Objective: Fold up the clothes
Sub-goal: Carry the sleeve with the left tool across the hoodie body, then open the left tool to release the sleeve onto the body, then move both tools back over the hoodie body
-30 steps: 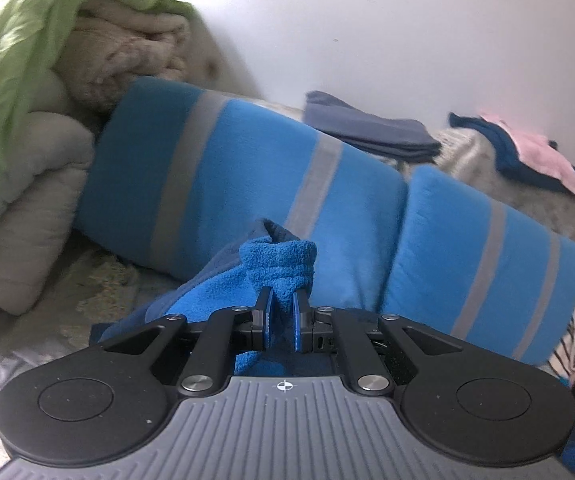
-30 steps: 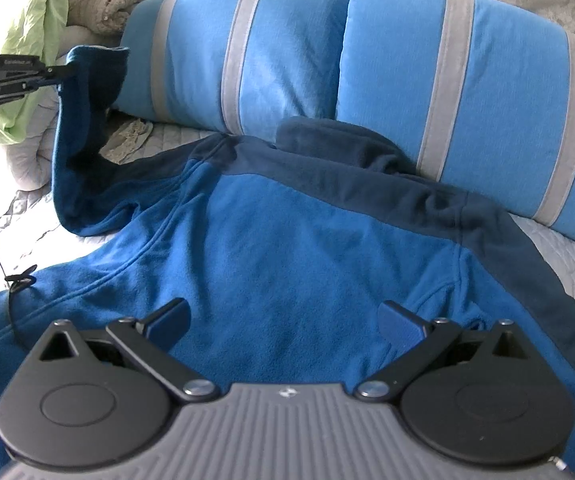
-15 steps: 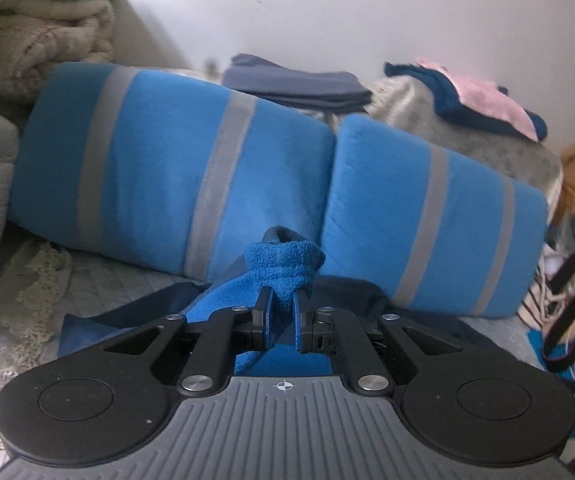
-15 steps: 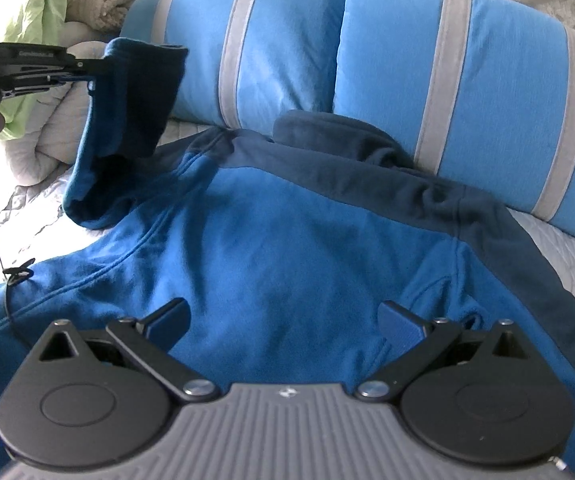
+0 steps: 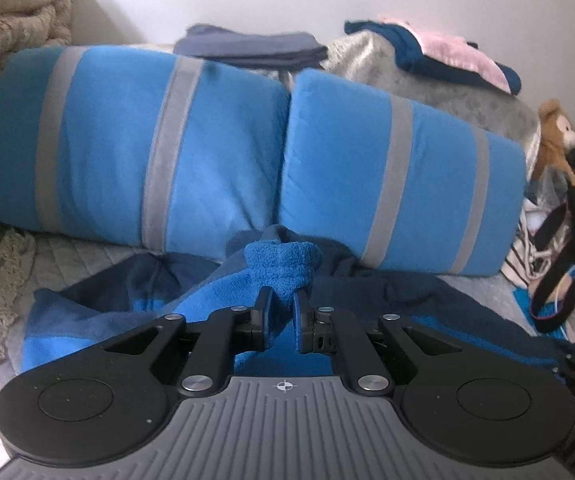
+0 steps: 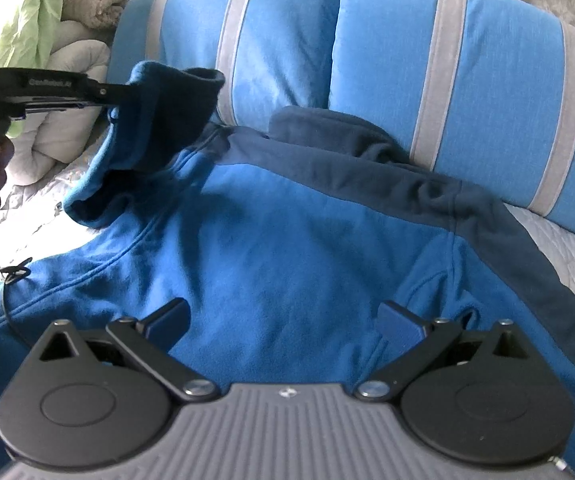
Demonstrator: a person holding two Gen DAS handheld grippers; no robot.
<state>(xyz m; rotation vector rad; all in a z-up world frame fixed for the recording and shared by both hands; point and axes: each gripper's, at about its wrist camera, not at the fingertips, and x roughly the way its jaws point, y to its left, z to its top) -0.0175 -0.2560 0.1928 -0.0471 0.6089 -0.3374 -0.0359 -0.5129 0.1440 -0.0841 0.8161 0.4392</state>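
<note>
two grippers: left gripper (image 5: 280, 307) jaws pinch the fleece cuff (image 5: 283, 266); right gripper (image 6: 283, 316) jaws wide, empty.

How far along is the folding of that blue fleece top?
Early. Done: folded clothes stacked behind the striped blue pillows. In hand: the left gripper has its jaws shut on the cuff of the blue fleece sweatshirt, sleeve lifted over the body. Left: the right gripper hangs open above it; the other sleeve and body lie unfolded.

Each claw (image 5: 283, 318) is matte black: two round discs at five and seven o'clock, silver screws on linked arms, blue pads (image 6: 399, 322), a ribbed grey housing marked with a small crosshair.
</note>
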